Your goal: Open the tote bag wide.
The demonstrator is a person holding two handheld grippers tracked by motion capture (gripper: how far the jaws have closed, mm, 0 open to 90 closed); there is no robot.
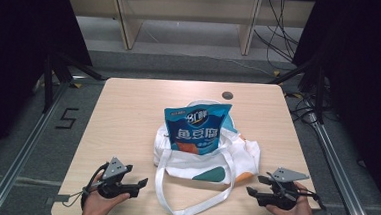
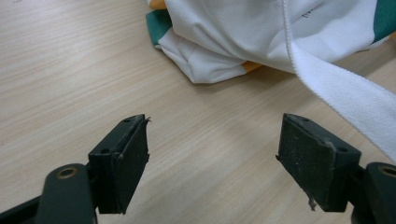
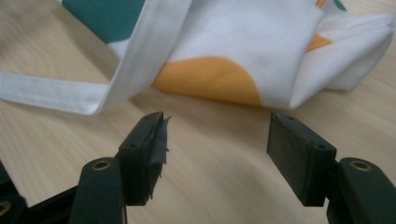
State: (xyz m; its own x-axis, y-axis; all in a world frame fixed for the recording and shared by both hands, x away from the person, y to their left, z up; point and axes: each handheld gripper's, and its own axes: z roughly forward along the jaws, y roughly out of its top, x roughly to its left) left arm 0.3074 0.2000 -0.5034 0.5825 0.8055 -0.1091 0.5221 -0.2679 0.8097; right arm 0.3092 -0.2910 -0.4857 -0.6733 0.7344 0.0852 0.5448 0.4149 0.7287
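Observation:
A white tote bag (image 1: pixel 203 161) with green and orange patches lies in the middle of the table, a blue snack packet (image 1: pixel 196 127) standing out of its mouth. One long strap (image 1: pixel 193 198) loops toward the front edge. My left gripper (image 1: pixel 142 184) rests at the front left, open, aimed at the bag. In the left gripper view the bag (image 2: pixel 224 42) and strap (image 2: pixel 345 93) lie beyond the empty jaws. My right gripper (image 1: pixel 250 185) sits at the front right, open, facing the bag (image 3: pixel 243 51) and strap (image 3: pixel 56 91), apart from both.
The light wooden table (image 1: pixel 128 113) has a round cable hole (image 1: pixel 227 95) near its far edge. Metal rails run along both sides on the floor. Shelving and cables stand behind the table.

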